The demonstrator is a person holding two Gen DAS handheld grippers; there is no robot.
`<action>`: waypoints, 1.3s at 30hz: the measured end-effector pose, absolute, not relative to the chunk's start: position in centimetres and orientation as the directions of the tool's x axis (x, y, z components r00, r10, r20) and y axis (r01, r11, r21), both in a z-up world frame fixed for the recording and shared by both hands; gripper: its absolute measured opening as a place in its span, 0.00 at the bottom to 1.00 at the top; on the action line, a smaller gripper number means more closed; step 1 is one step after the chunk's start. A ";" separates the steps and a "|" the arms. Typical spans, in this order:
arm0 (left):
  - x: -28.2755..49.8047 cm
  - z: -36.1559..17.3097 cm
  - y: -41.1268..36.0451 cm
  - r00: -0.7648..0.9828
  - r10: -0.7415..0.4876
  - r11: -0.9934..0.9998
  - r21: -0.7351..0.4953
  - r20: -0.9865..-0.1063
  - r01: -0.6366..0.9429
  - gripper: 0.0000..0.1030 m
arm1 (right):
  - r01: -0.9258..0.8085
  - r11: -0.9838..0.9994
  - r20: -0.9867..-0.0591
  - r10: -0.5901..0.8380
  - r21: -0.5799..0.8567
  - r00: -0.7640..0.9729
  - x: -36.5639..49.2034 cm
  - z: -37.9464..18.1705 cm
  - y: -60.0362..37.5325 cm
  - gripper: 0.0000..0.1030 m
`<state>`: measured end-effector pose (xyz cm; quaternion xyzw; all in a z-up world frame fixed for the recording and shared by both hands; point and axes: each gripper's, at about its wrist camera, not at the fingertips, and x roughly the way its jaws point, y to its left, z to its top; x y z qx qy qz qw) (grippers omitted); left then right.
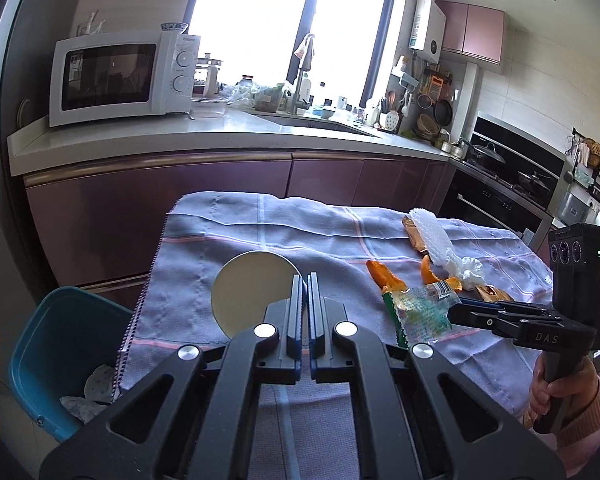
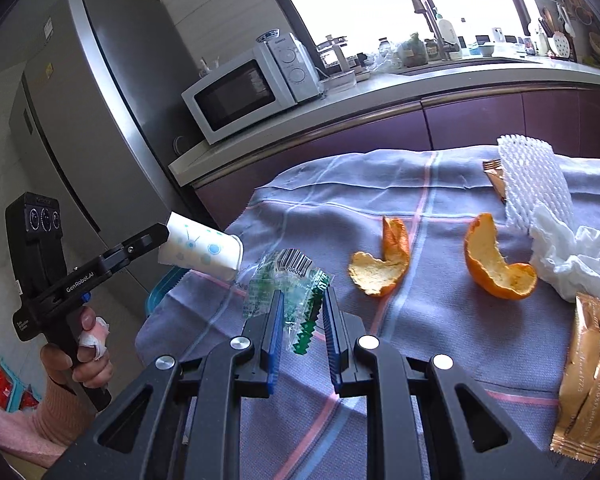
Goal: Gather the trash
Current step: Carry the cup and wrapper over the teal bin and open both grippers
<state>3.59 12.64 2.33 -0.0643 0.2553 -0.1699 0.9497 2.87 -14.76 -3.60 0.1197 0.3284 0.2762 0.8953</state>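
Note:
My left gripper (image 1: 305, 280) is shut on the rim of a white paper cup (image 1: 246, 292) with blue dots, held above the table's left edge; the cup also shows in the right wrist view (image 2: 204, 250). My right gripper (image 2: 302, 300) is part open around a clear green-printed wrapper (image 2: 288, 284), which it lifts slightly; the wrapper also shows in the left wrist view (image 1: 420, 312). Two orange peels (image 2: 376, 264) (image 2: 496, 264), a crumpled tissue (image 2: 568, 252), white foam netting (image 2: 534, 178) and a gold wrapper (image 2: 588, 376) lie on the cloth.
A blue trash bin (image 1: 56, 344) with some trash inside stands on the floor left of the table. The table wears a lilac checked cloth (image 2: 440, 340). Purple cabinets (image 1: 220, 192) and a counter with a microwave (image 1: 120, 76) lie behind. A fridge (image 2: 92, 100) stands at the left.

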 end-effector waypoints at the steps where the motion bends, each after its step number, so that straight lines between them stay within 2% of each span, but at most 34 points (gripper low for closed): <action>1: 3.4 2.3 13.1 0.815 -0.351 0.936 -0.211 -0.462 0.283 0.02 | -0.425 0.815 -0.522 0.579 0.394 0.626 3.0 -3.5 -14.3 0.17; 27: -0.9 3.0 25.2 0.891 -0.144 0.972 -0.231 -0.431 0.046 0.02 | -0.636 0.678 -0.533 0.715 0.369 0.453 5.5 -1.8 -2.4 0.17; 39: -0.8 2.1 30.0 0.889 -0.040 0.972 -0.225 -0.457 -0.072 0.02 | -0.702 0.612 -0.547 0.750 0.364 0.371 8.4 -1.0 3.7 0.17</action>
